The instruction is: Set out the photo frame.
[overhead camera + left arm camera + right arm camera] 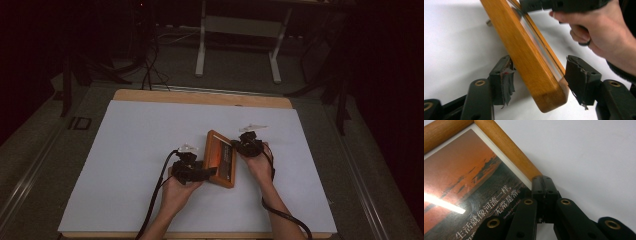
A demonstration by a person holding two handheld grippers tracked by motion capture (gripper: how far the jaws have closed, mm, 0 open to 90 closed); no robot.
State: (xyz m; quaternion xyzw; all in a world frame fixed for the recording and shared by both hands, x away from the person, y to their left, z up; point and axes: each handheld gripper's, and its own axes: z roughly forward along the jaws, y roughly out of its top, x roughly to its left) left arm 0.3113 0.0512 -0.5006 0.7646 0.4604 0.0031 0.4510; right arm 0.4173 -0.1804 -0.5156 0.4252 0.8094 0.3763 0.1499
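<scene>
- Left gripper view, item one: my left gripper [541,82], jaws spread wide, with the near corner of the wooden picture frame [524,57] standing between them. Neither pad is pressed home; the right-hand pad sits just beside the frame edge, the left-hand one apart from it. Tape on both pads is torn.
- Right gripper view, item two: my right gripper [545,185], jaws brought fully together, tips resting at the frame's inner edge where wood meets the white mat. I cannot tell whether anything thin is pinched between them.
- Item three: the frame itself, holding a sunset print with white characters [486,205]. In the high view it lies near the middle of the white table cover [125,150], between my two hands, its long axis running away from me and leaning slightly left.
- Relation that matters: the frame's near short end points into the open left jaws, so the left hand [175,192] is placed to close across the frame's thickness; the right hand [260,165] sits at the far right side.
- Beyond: table edge, cables and a stand on the dark floor.
</scene>
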